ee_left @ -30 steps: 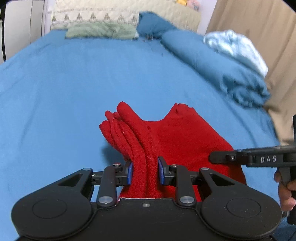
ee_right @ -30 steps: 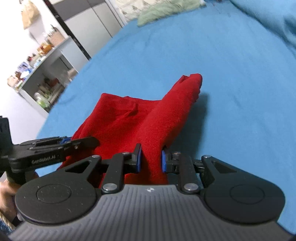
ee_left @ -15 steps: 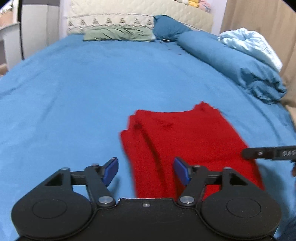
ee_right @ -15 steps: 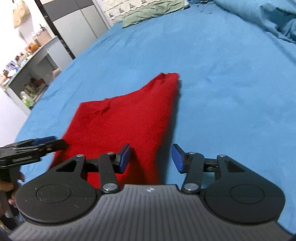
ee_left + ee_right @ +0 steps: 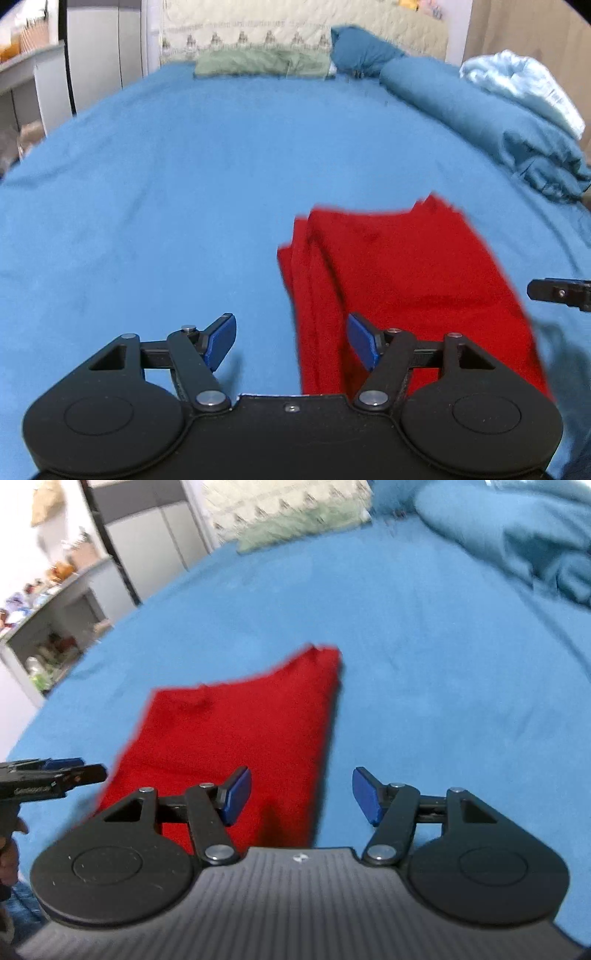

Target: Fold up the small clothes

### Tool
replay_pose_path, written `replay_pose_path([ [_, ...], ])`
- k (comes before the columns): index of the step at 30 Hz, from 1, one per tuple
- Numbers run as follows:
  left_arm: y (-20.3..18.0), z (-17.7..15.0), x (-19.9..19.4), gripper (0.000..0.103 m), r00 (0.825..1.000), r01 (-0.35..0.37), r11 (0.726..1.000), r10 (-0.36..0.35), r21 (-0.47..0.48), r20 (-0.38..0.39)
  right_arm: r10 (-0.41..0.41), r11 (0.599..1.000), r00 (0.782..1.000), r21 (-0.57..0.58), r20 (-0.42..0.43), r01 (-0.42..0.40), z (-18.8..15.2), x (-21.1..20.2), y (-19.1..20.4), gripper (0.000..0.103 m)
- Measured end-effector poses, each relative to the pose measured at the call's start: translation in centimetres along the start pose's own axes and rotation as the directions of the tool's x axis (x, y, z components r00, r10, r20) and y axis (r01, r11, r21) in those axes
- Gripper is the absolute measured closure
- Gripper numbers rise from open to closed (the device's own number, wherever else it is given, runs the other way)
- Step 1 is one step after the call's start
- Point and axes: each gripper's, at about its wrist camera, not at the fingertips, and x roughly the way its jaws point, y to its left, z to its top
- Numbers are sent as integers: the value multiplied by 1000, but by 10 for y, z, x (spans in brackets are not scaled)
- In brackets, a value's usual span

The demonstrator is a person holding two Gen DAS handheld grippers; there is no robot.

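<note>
Red garment lies flat, folded, on blue bed, at 1 o'clock from my left gripper. Left fingers spread, just opened, nothing pinched. Right gripper same, cloth edge below gap. Fabric soft, light, limp; I'd grab stacked left edge. Near hem hidden behind grippers; frames blurred.
</note>
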Motion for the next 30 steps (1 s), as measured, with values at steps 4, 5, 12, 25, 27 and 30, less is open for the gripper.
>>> replay_pose_path([
  [4,-16,17,-66,12,996,-40,999,37,30,81,-37,999,996,-37,75,40,12,-65,29,0],
  [5,-22,19,-85,5,993,-56,998,52,41,104,-60,997,994,-37,94,63,14,-84,38,0],
  [12,-51,9,-172,0,980,-123,991,114,50,164,-178,979,975,-74,133,188,4,-172,89,0],
  [25,-71,-57,-214,0,982,-171,983,164,65,90,-270,962,963,-46,-9,269,-64,-213,107,0],
  [27,-73,-62,-213,0,983,-173,983,167,67,79,-271,962,962,-46,-31,269,-74,-212,105,0],
  [30,-74,-67,-216,0,983,-168,984,162,67,89,-271,962,961,-37,-52,270,-85,-209,105,0],
])
